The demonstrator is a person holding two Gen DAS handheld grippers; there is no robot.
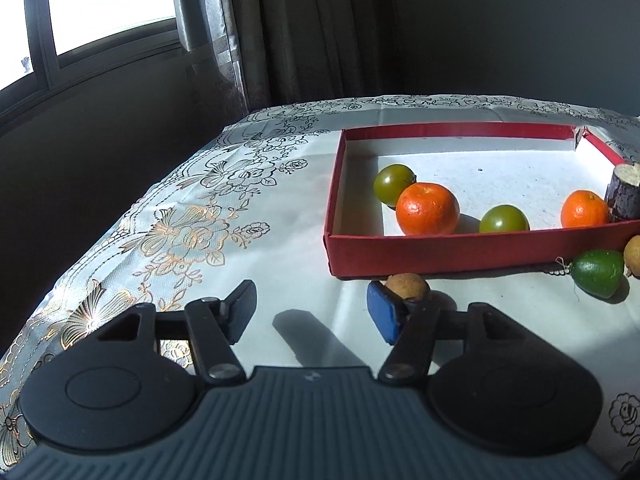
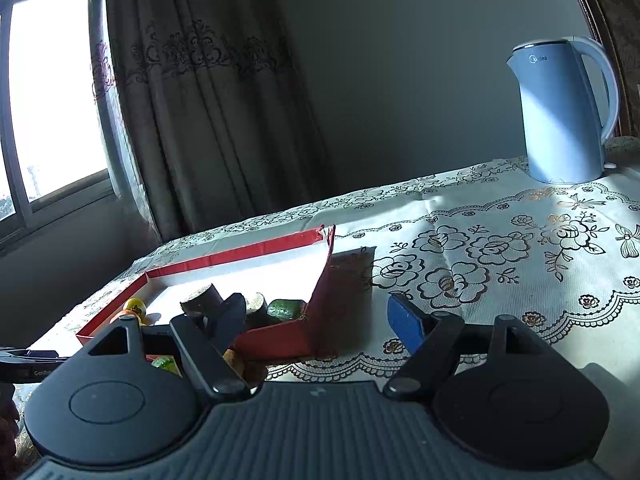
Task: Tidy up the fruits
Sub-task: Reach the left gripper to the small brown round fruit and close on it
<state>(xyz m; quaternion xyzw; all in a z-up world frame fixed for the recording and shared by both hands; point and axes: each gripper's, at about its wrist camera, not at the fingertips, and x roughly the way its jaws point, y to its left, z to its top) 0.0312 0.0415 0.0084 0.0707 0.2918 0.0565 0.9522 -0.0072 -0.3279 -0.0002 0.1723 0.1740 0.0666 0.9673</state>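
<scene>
A shallow red box point(image 1: 460, 250) with a white floor holds two oranges point(image 1: 427, 209), two green fruits point(image 1: 394, 184) and a dark cut stalk piece point(image 1: 625, 192). On the cloth in front of the box lie a small brown fruit point(image 1: 408, 286), a green lime point(image 1: 598, 278) and another brown fruit point(image 1: 633, 256). My left gripper point(image 1: 316, 312) is open and empty; its blue right finger point(image 1: 384, 318) is just in front of the small brown fruit. My right gripper point(image 2: 320, 320) is open and empty, near the box's right corner point(image 2: 320, 312). Stalk pieces point(image 2: 202, 298) show inside the box.
The table has a white floral cloth point(image 1: 192, 220). A blue electric kettle point(image 2: 564, 112) stands at the back right. A curtain point(image 2: 208, 112) and window point(image 1: 100, 4) are behind the table. The table's left edge drops off near my left gripper.
</scene>
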